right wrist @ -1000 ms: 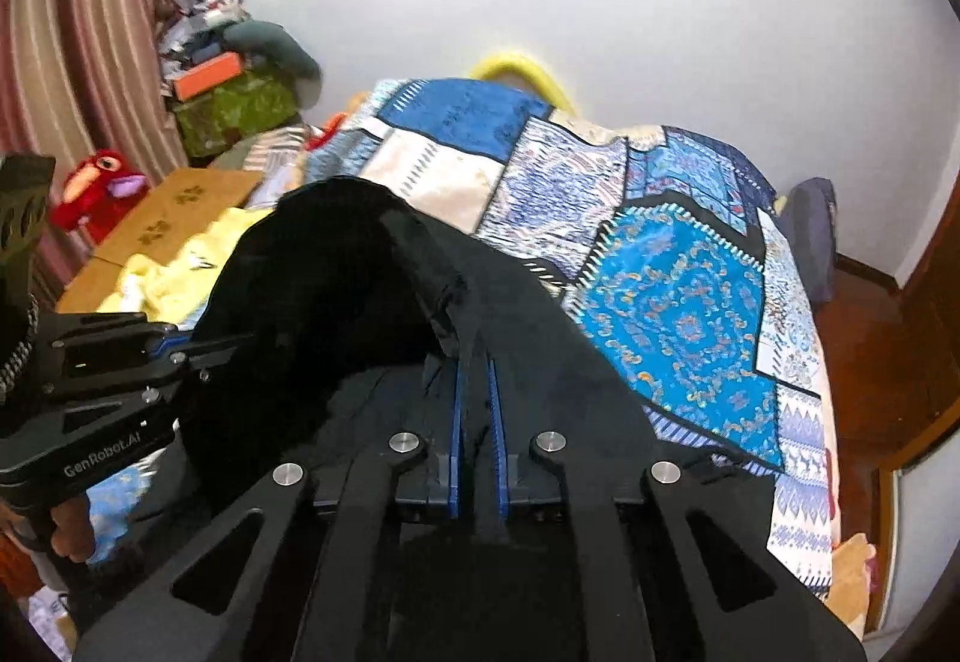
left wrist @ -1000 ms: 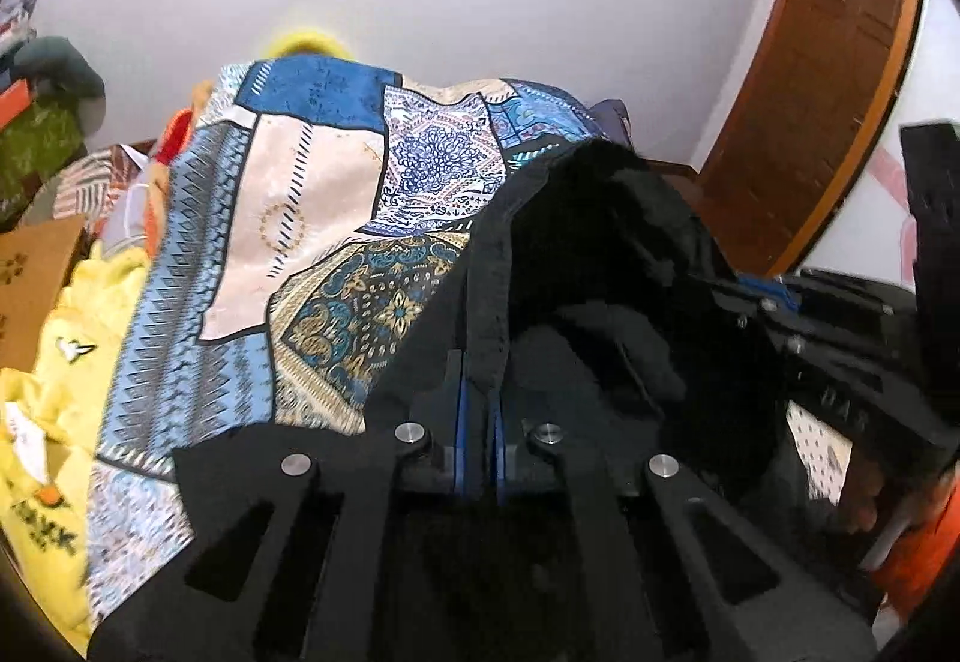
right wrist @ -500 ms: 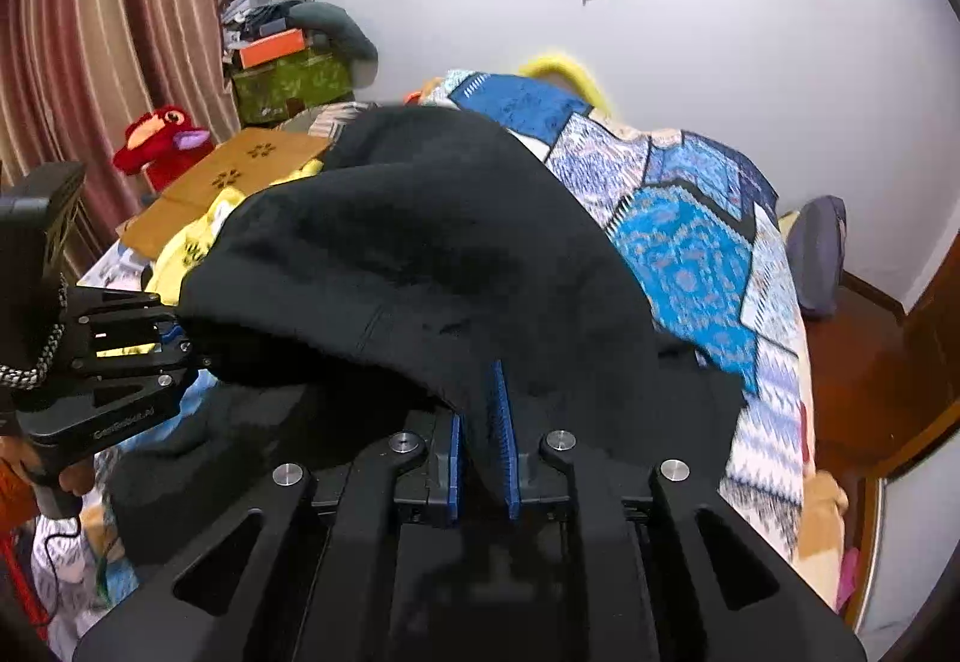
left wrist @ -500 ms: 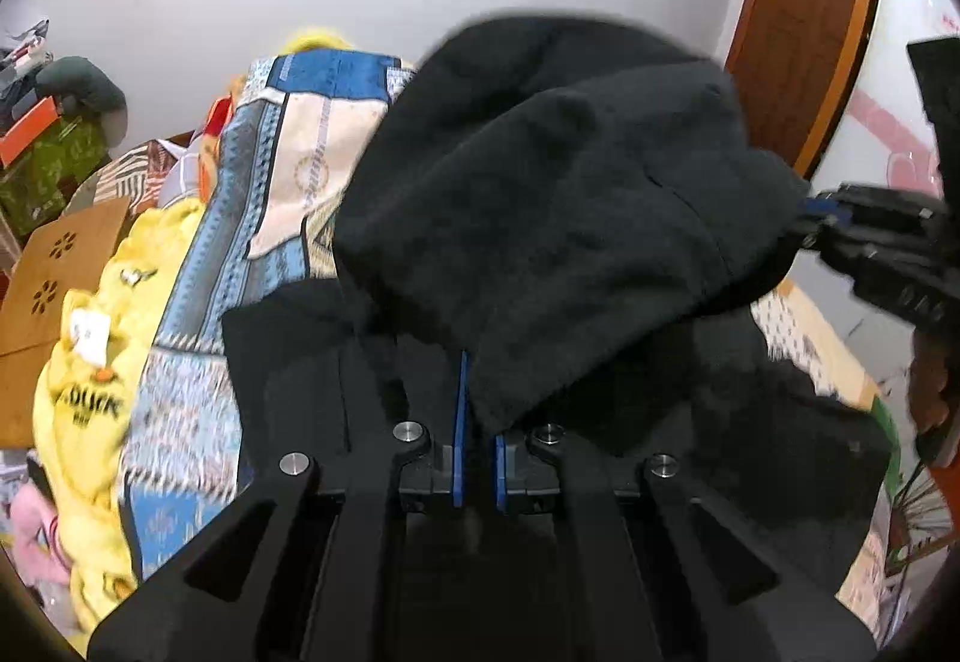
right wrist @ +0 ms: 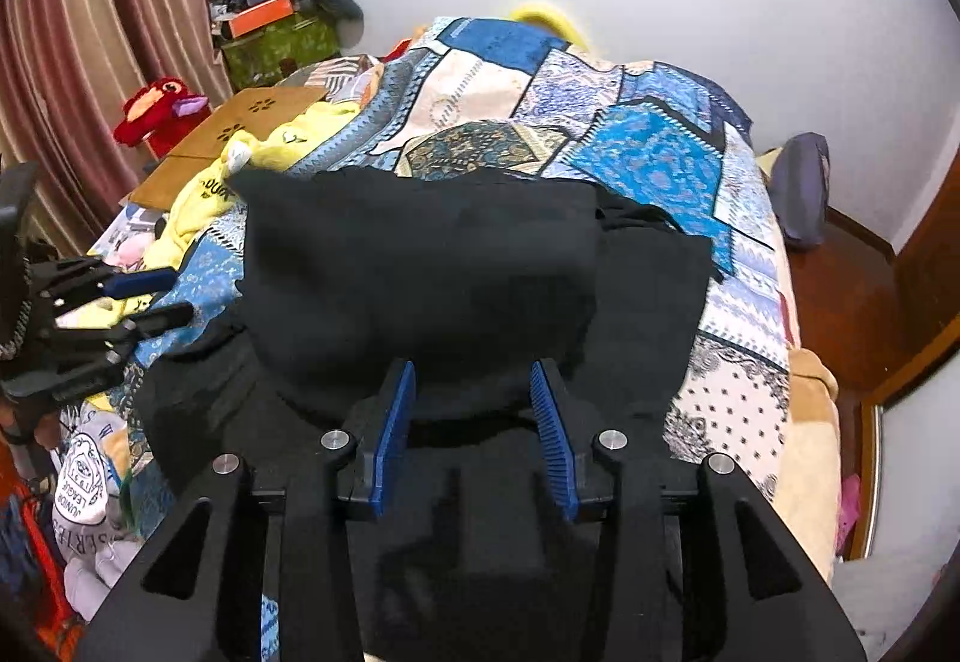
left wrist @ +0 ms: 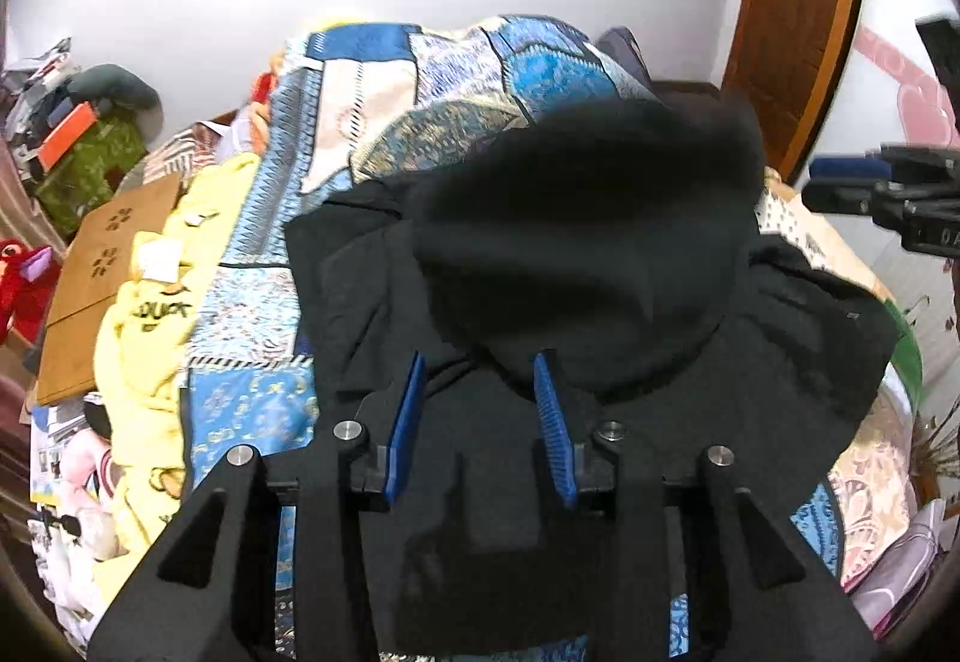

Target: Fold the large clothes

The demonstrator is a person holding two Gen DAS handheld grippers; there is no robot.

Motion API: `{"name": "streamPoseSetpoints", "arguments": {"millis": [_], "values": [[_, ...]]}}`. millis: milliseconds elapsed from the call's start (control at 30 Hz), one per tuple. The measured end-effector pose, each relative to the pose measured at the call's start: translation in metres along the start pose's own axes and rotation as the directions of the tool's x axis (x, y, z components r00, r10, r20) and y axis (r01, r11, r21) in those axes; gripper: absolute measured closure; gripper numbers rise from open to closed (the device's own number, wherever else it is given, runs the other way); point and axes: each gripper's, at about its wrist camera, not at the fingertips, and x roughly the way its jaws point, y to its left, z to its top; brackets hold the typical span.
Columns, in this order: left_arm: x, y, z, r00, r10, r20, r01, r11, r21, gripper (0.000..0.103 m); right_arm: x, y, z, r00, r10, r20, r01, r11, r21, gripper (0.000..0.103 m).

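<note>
Black garment [left wrist: 576,254] lies on bed [left wrist: 372,80], near end, folded flap blurred on top. My left gripper [left wrist: 480,410] fingers spread apart, empty; right gripper [right wrist: 474,422] same, nothing between pads. Fabric looks thick, soft, floppy, light enough (fleece, I judge), will sag and drag. Best hold: pinch outer edges or corners, both sides together.
</note>
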Motion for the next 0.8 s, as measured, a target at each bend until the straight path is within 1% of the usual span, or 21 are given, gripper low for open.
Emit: {"name": "streamPoseSetpoints", "arguments": {"millis": [100, 267, 300, 367, 467, 533, 633, 700, 800], "values": [[-0.015, 0.008, 0.011, 0.999, 0.016, 0.049, -0.015, 1.000, -0.027, 0.059, -0.010, -0.001, 0.000, 1.000, -0.016, 0.026, 0.015, 1.000, 0.008, 0.066], [-0.029, 0.013, 0.034, 0.992, 0.034, 0.121, -0.028, 0.998, -0.052, 0.058, -0.021, 0.002, 0.003, 0.996, -0.029, 0.085, 0.028, 1.000, 0.013, 0.065], [-0.030, 0.013, 0.040, 0.991, 0.034, 0.131, -0.027, 0.998, -0.057, 0.057, -0.021, 0.003, 0.005, 0.995, -0.029, 0.095, 0.028, 1.000, 0.012, 0.064], [-0.027, 0.013, 0.049, 0.989, 0.035, 0.146, -0.026, 0.997, -0.066, 0.056, -0.020, 0.004, 0.010, 0.993, -0.034, 0.115, 0.033, 0.999, 0.012, 0.057], [-0.017, 0.013, 0.059, 0.988, 0.017, 0.154, -0.004, 0.996, -0.085, 0.055, -0.014, 0.005, 0.018, 0.987, -0.039, 0.153, 0.037, 0.999, 0.015, 0.050], [-0.004, 0.013, 0.063, 0.990, 0.011, 0.141, 0.003, 0.995, -0.095, 0.055, -0.006, 0.006, 0.021, 0.987, -0.027, 0.156, 0.024, 0.999, 0.025, 0.050], [0.029, 0.012, 0.062, 0.996, -0.003, 0.084, 0.013, 0.993, -0.115, 0.055, 0.015, 0.005, 0.024, 0.993, 0.005, 0.120, -0.011, 0.999, 0.052, 0.050], [0.050, 0.012, 0.057, 0.999, -0.001, 0.044, 0.007, 0.992, -0.126, 0.055, 0.036, 0.004, 0.023, 0.997, 0.024, 0.075, -0.029, 0.998, 0.063, 0.050], [0.080, 0.014, 0.043, 0.999, -0.030, -0.018, 0.027, 0.988, -0.154, 0.054, 0.073, 0.003, 0.013, 0.999, 0.028, -0.018, -0.026, 0.998, 0.055, 0.050]]}}
